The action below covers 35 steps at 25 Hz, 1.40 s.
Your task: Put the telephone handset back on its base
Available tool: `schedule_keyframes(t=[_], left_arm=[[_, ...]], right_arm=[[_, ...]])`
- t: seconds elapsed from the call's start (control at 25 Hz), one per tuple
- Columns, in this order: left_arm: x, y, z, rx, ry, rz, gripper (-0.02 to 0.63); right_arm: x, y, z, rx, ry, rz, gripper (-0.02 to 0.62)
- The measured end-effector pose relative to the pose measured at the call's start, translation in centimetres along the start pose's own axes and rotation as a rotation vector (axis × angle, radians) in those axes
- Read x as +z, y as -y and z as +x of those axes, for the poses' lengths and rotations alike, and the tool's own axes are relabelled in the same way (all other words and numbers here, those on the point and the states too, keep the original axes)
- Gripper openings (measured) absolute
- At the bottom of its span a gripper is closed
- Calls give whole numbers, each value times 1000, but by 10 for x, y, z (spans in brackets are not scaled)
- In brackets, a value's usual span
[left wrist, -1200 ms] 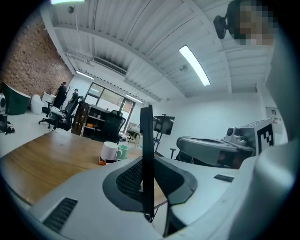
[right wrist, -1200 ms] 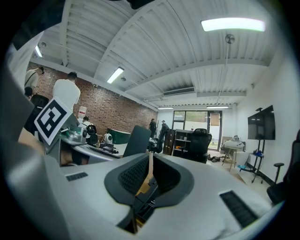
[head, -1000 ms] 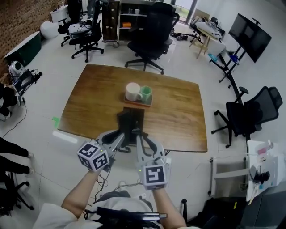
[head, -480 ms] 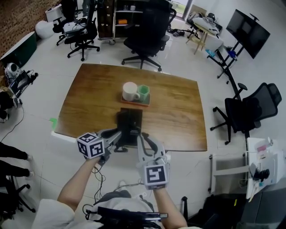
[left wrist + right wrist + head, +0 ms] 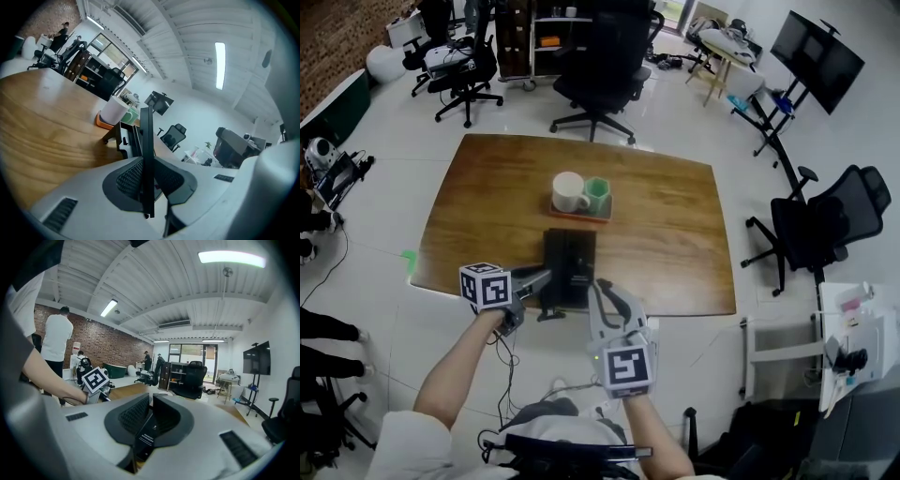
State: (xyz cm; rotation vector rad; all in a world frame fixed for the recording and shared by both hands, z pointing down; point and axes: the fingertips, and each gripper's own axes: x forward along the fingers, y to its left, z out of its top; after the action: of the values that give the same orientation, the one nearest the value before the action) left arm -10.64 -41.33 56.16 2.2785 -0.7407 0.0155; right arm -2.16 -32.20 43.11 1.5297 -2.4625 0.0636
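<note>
A black telephone [image 5: 570,267] lies near the front edge of the wooden table [image 5: 675,234]. From above I cannot separate its handset from its base. My left gripper [image 5: 540,278] points at the phone's left side from the table edge. In the left gripper view the phone [image 5: 125,137] stands just ahead of the shut jaws [image 5: 145,161], and a thin black strip runs between the pads. My right gripper [image 5: 606,292] sits at the phone's near right corner. Its jaws [image 5: 152,401] are shut too, with a black printed piece low in the gap.
A white mug [image 5: 570,192] and a green cup [image 5: 600,195] stand on an orange tray [image 5: 581,216] just behind the phone. Black office chairs stand beyond the table [image 5: 600,56] and to its right [image 5: 825,225]. People stand by the brick wall [image 5: 56,343].
My left gripper has swung out to the left, away from the right gripper, and now points at the phone from the side. The right gripper and phone have hardly moved.
</note>
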Motion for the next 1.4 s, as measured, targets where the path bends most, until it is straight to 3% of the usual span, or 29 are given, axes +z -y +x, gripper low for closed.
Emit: schedule_keyframes(t=[0.48,0.72,0.96,1.24,1.4], left_arm=[[-1,-22,16,-74,-50,-170,63],[0,-20,25,-130,-85,-191,63],[-4,-27,28,-178,-116,-263,64],[-8,-37,29,-218,-100,-374,63],[-10,-42,29,-235,-84,-395,71]], right_arm=[[-12,4,3,-7,-38,-38,25],[-14,7,5,-24,-39,-15,25],[-14,8,5,-22,-41,-1,25],[-21,9,4,-24,-63,-9,25],[-23,7,4,-22,-67,-13,25]])
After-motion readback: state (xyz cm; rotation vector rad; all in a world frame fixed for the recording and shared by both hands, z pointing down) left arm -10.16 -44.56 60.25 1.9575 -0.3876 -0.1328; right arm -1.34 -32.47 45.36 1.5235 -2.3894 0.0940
